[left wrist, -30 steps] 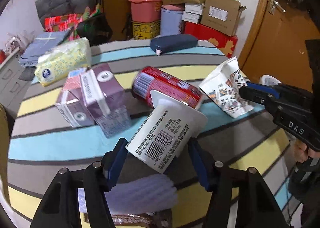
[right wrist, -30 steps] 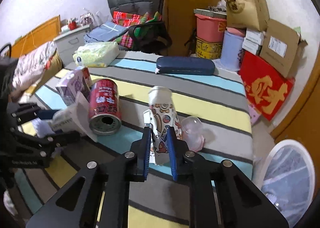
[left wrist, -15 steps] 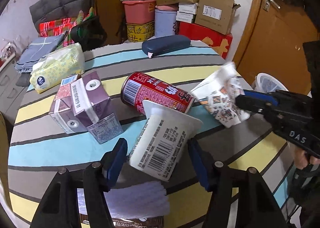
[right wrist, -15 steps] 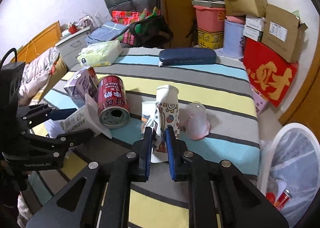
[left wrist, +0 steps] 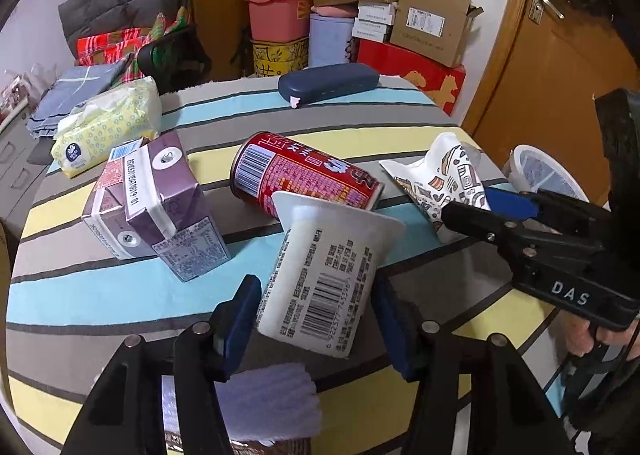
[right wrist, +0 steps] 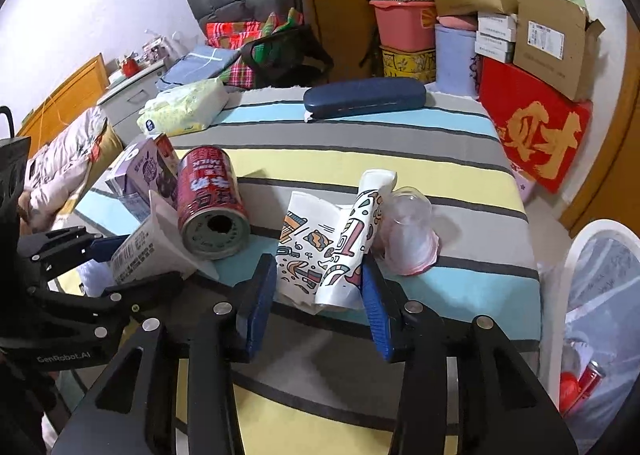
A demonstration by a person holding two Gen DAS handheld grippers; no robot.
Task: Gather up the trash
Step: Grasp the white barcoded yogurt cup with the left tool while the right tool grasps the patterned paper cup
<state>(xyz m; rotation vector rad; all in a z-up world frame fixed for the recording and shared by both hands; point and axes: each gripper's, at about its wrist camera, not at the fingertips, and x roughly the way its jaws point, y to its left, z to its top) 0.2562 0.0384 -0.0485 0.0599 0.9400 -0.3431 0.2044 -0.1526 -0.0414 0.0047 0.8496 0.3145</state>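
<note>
Left wrist view: we find the left gripper (left wrist: pixel 316 319) spread wide around a white yogurt cup (left wrist: pixel 324 279), which lies tilted on the striped tablecloth (left wrist: pixel 120 295), barcode up; contact with the blue pads (left wrist: pixel 236 327) we cannot confirm. Its rim leans against a red drink can (left wrist: pixel 304 175) lying on its side. A purple milk carton (left wrist: pixel 156 203) lies left of the can, a tissue pack (left wrist: pixel 108 127) beyond it.

Right wrist view: the right gripper (right wrist: pixel 318 299) stands parted, its pads flanking a crumpled patterned paper cup (right wrist: pixel 332 251) that lies on the cloth. A clear plastic cup (right wrist: pixel 408 235) lies just beside it to the right. A white lined trash bin (right wrist: pixel 600 315) stands off the table's right edge. A navy case (right wrist: pixel 364 97) lies at the far side.
</note>
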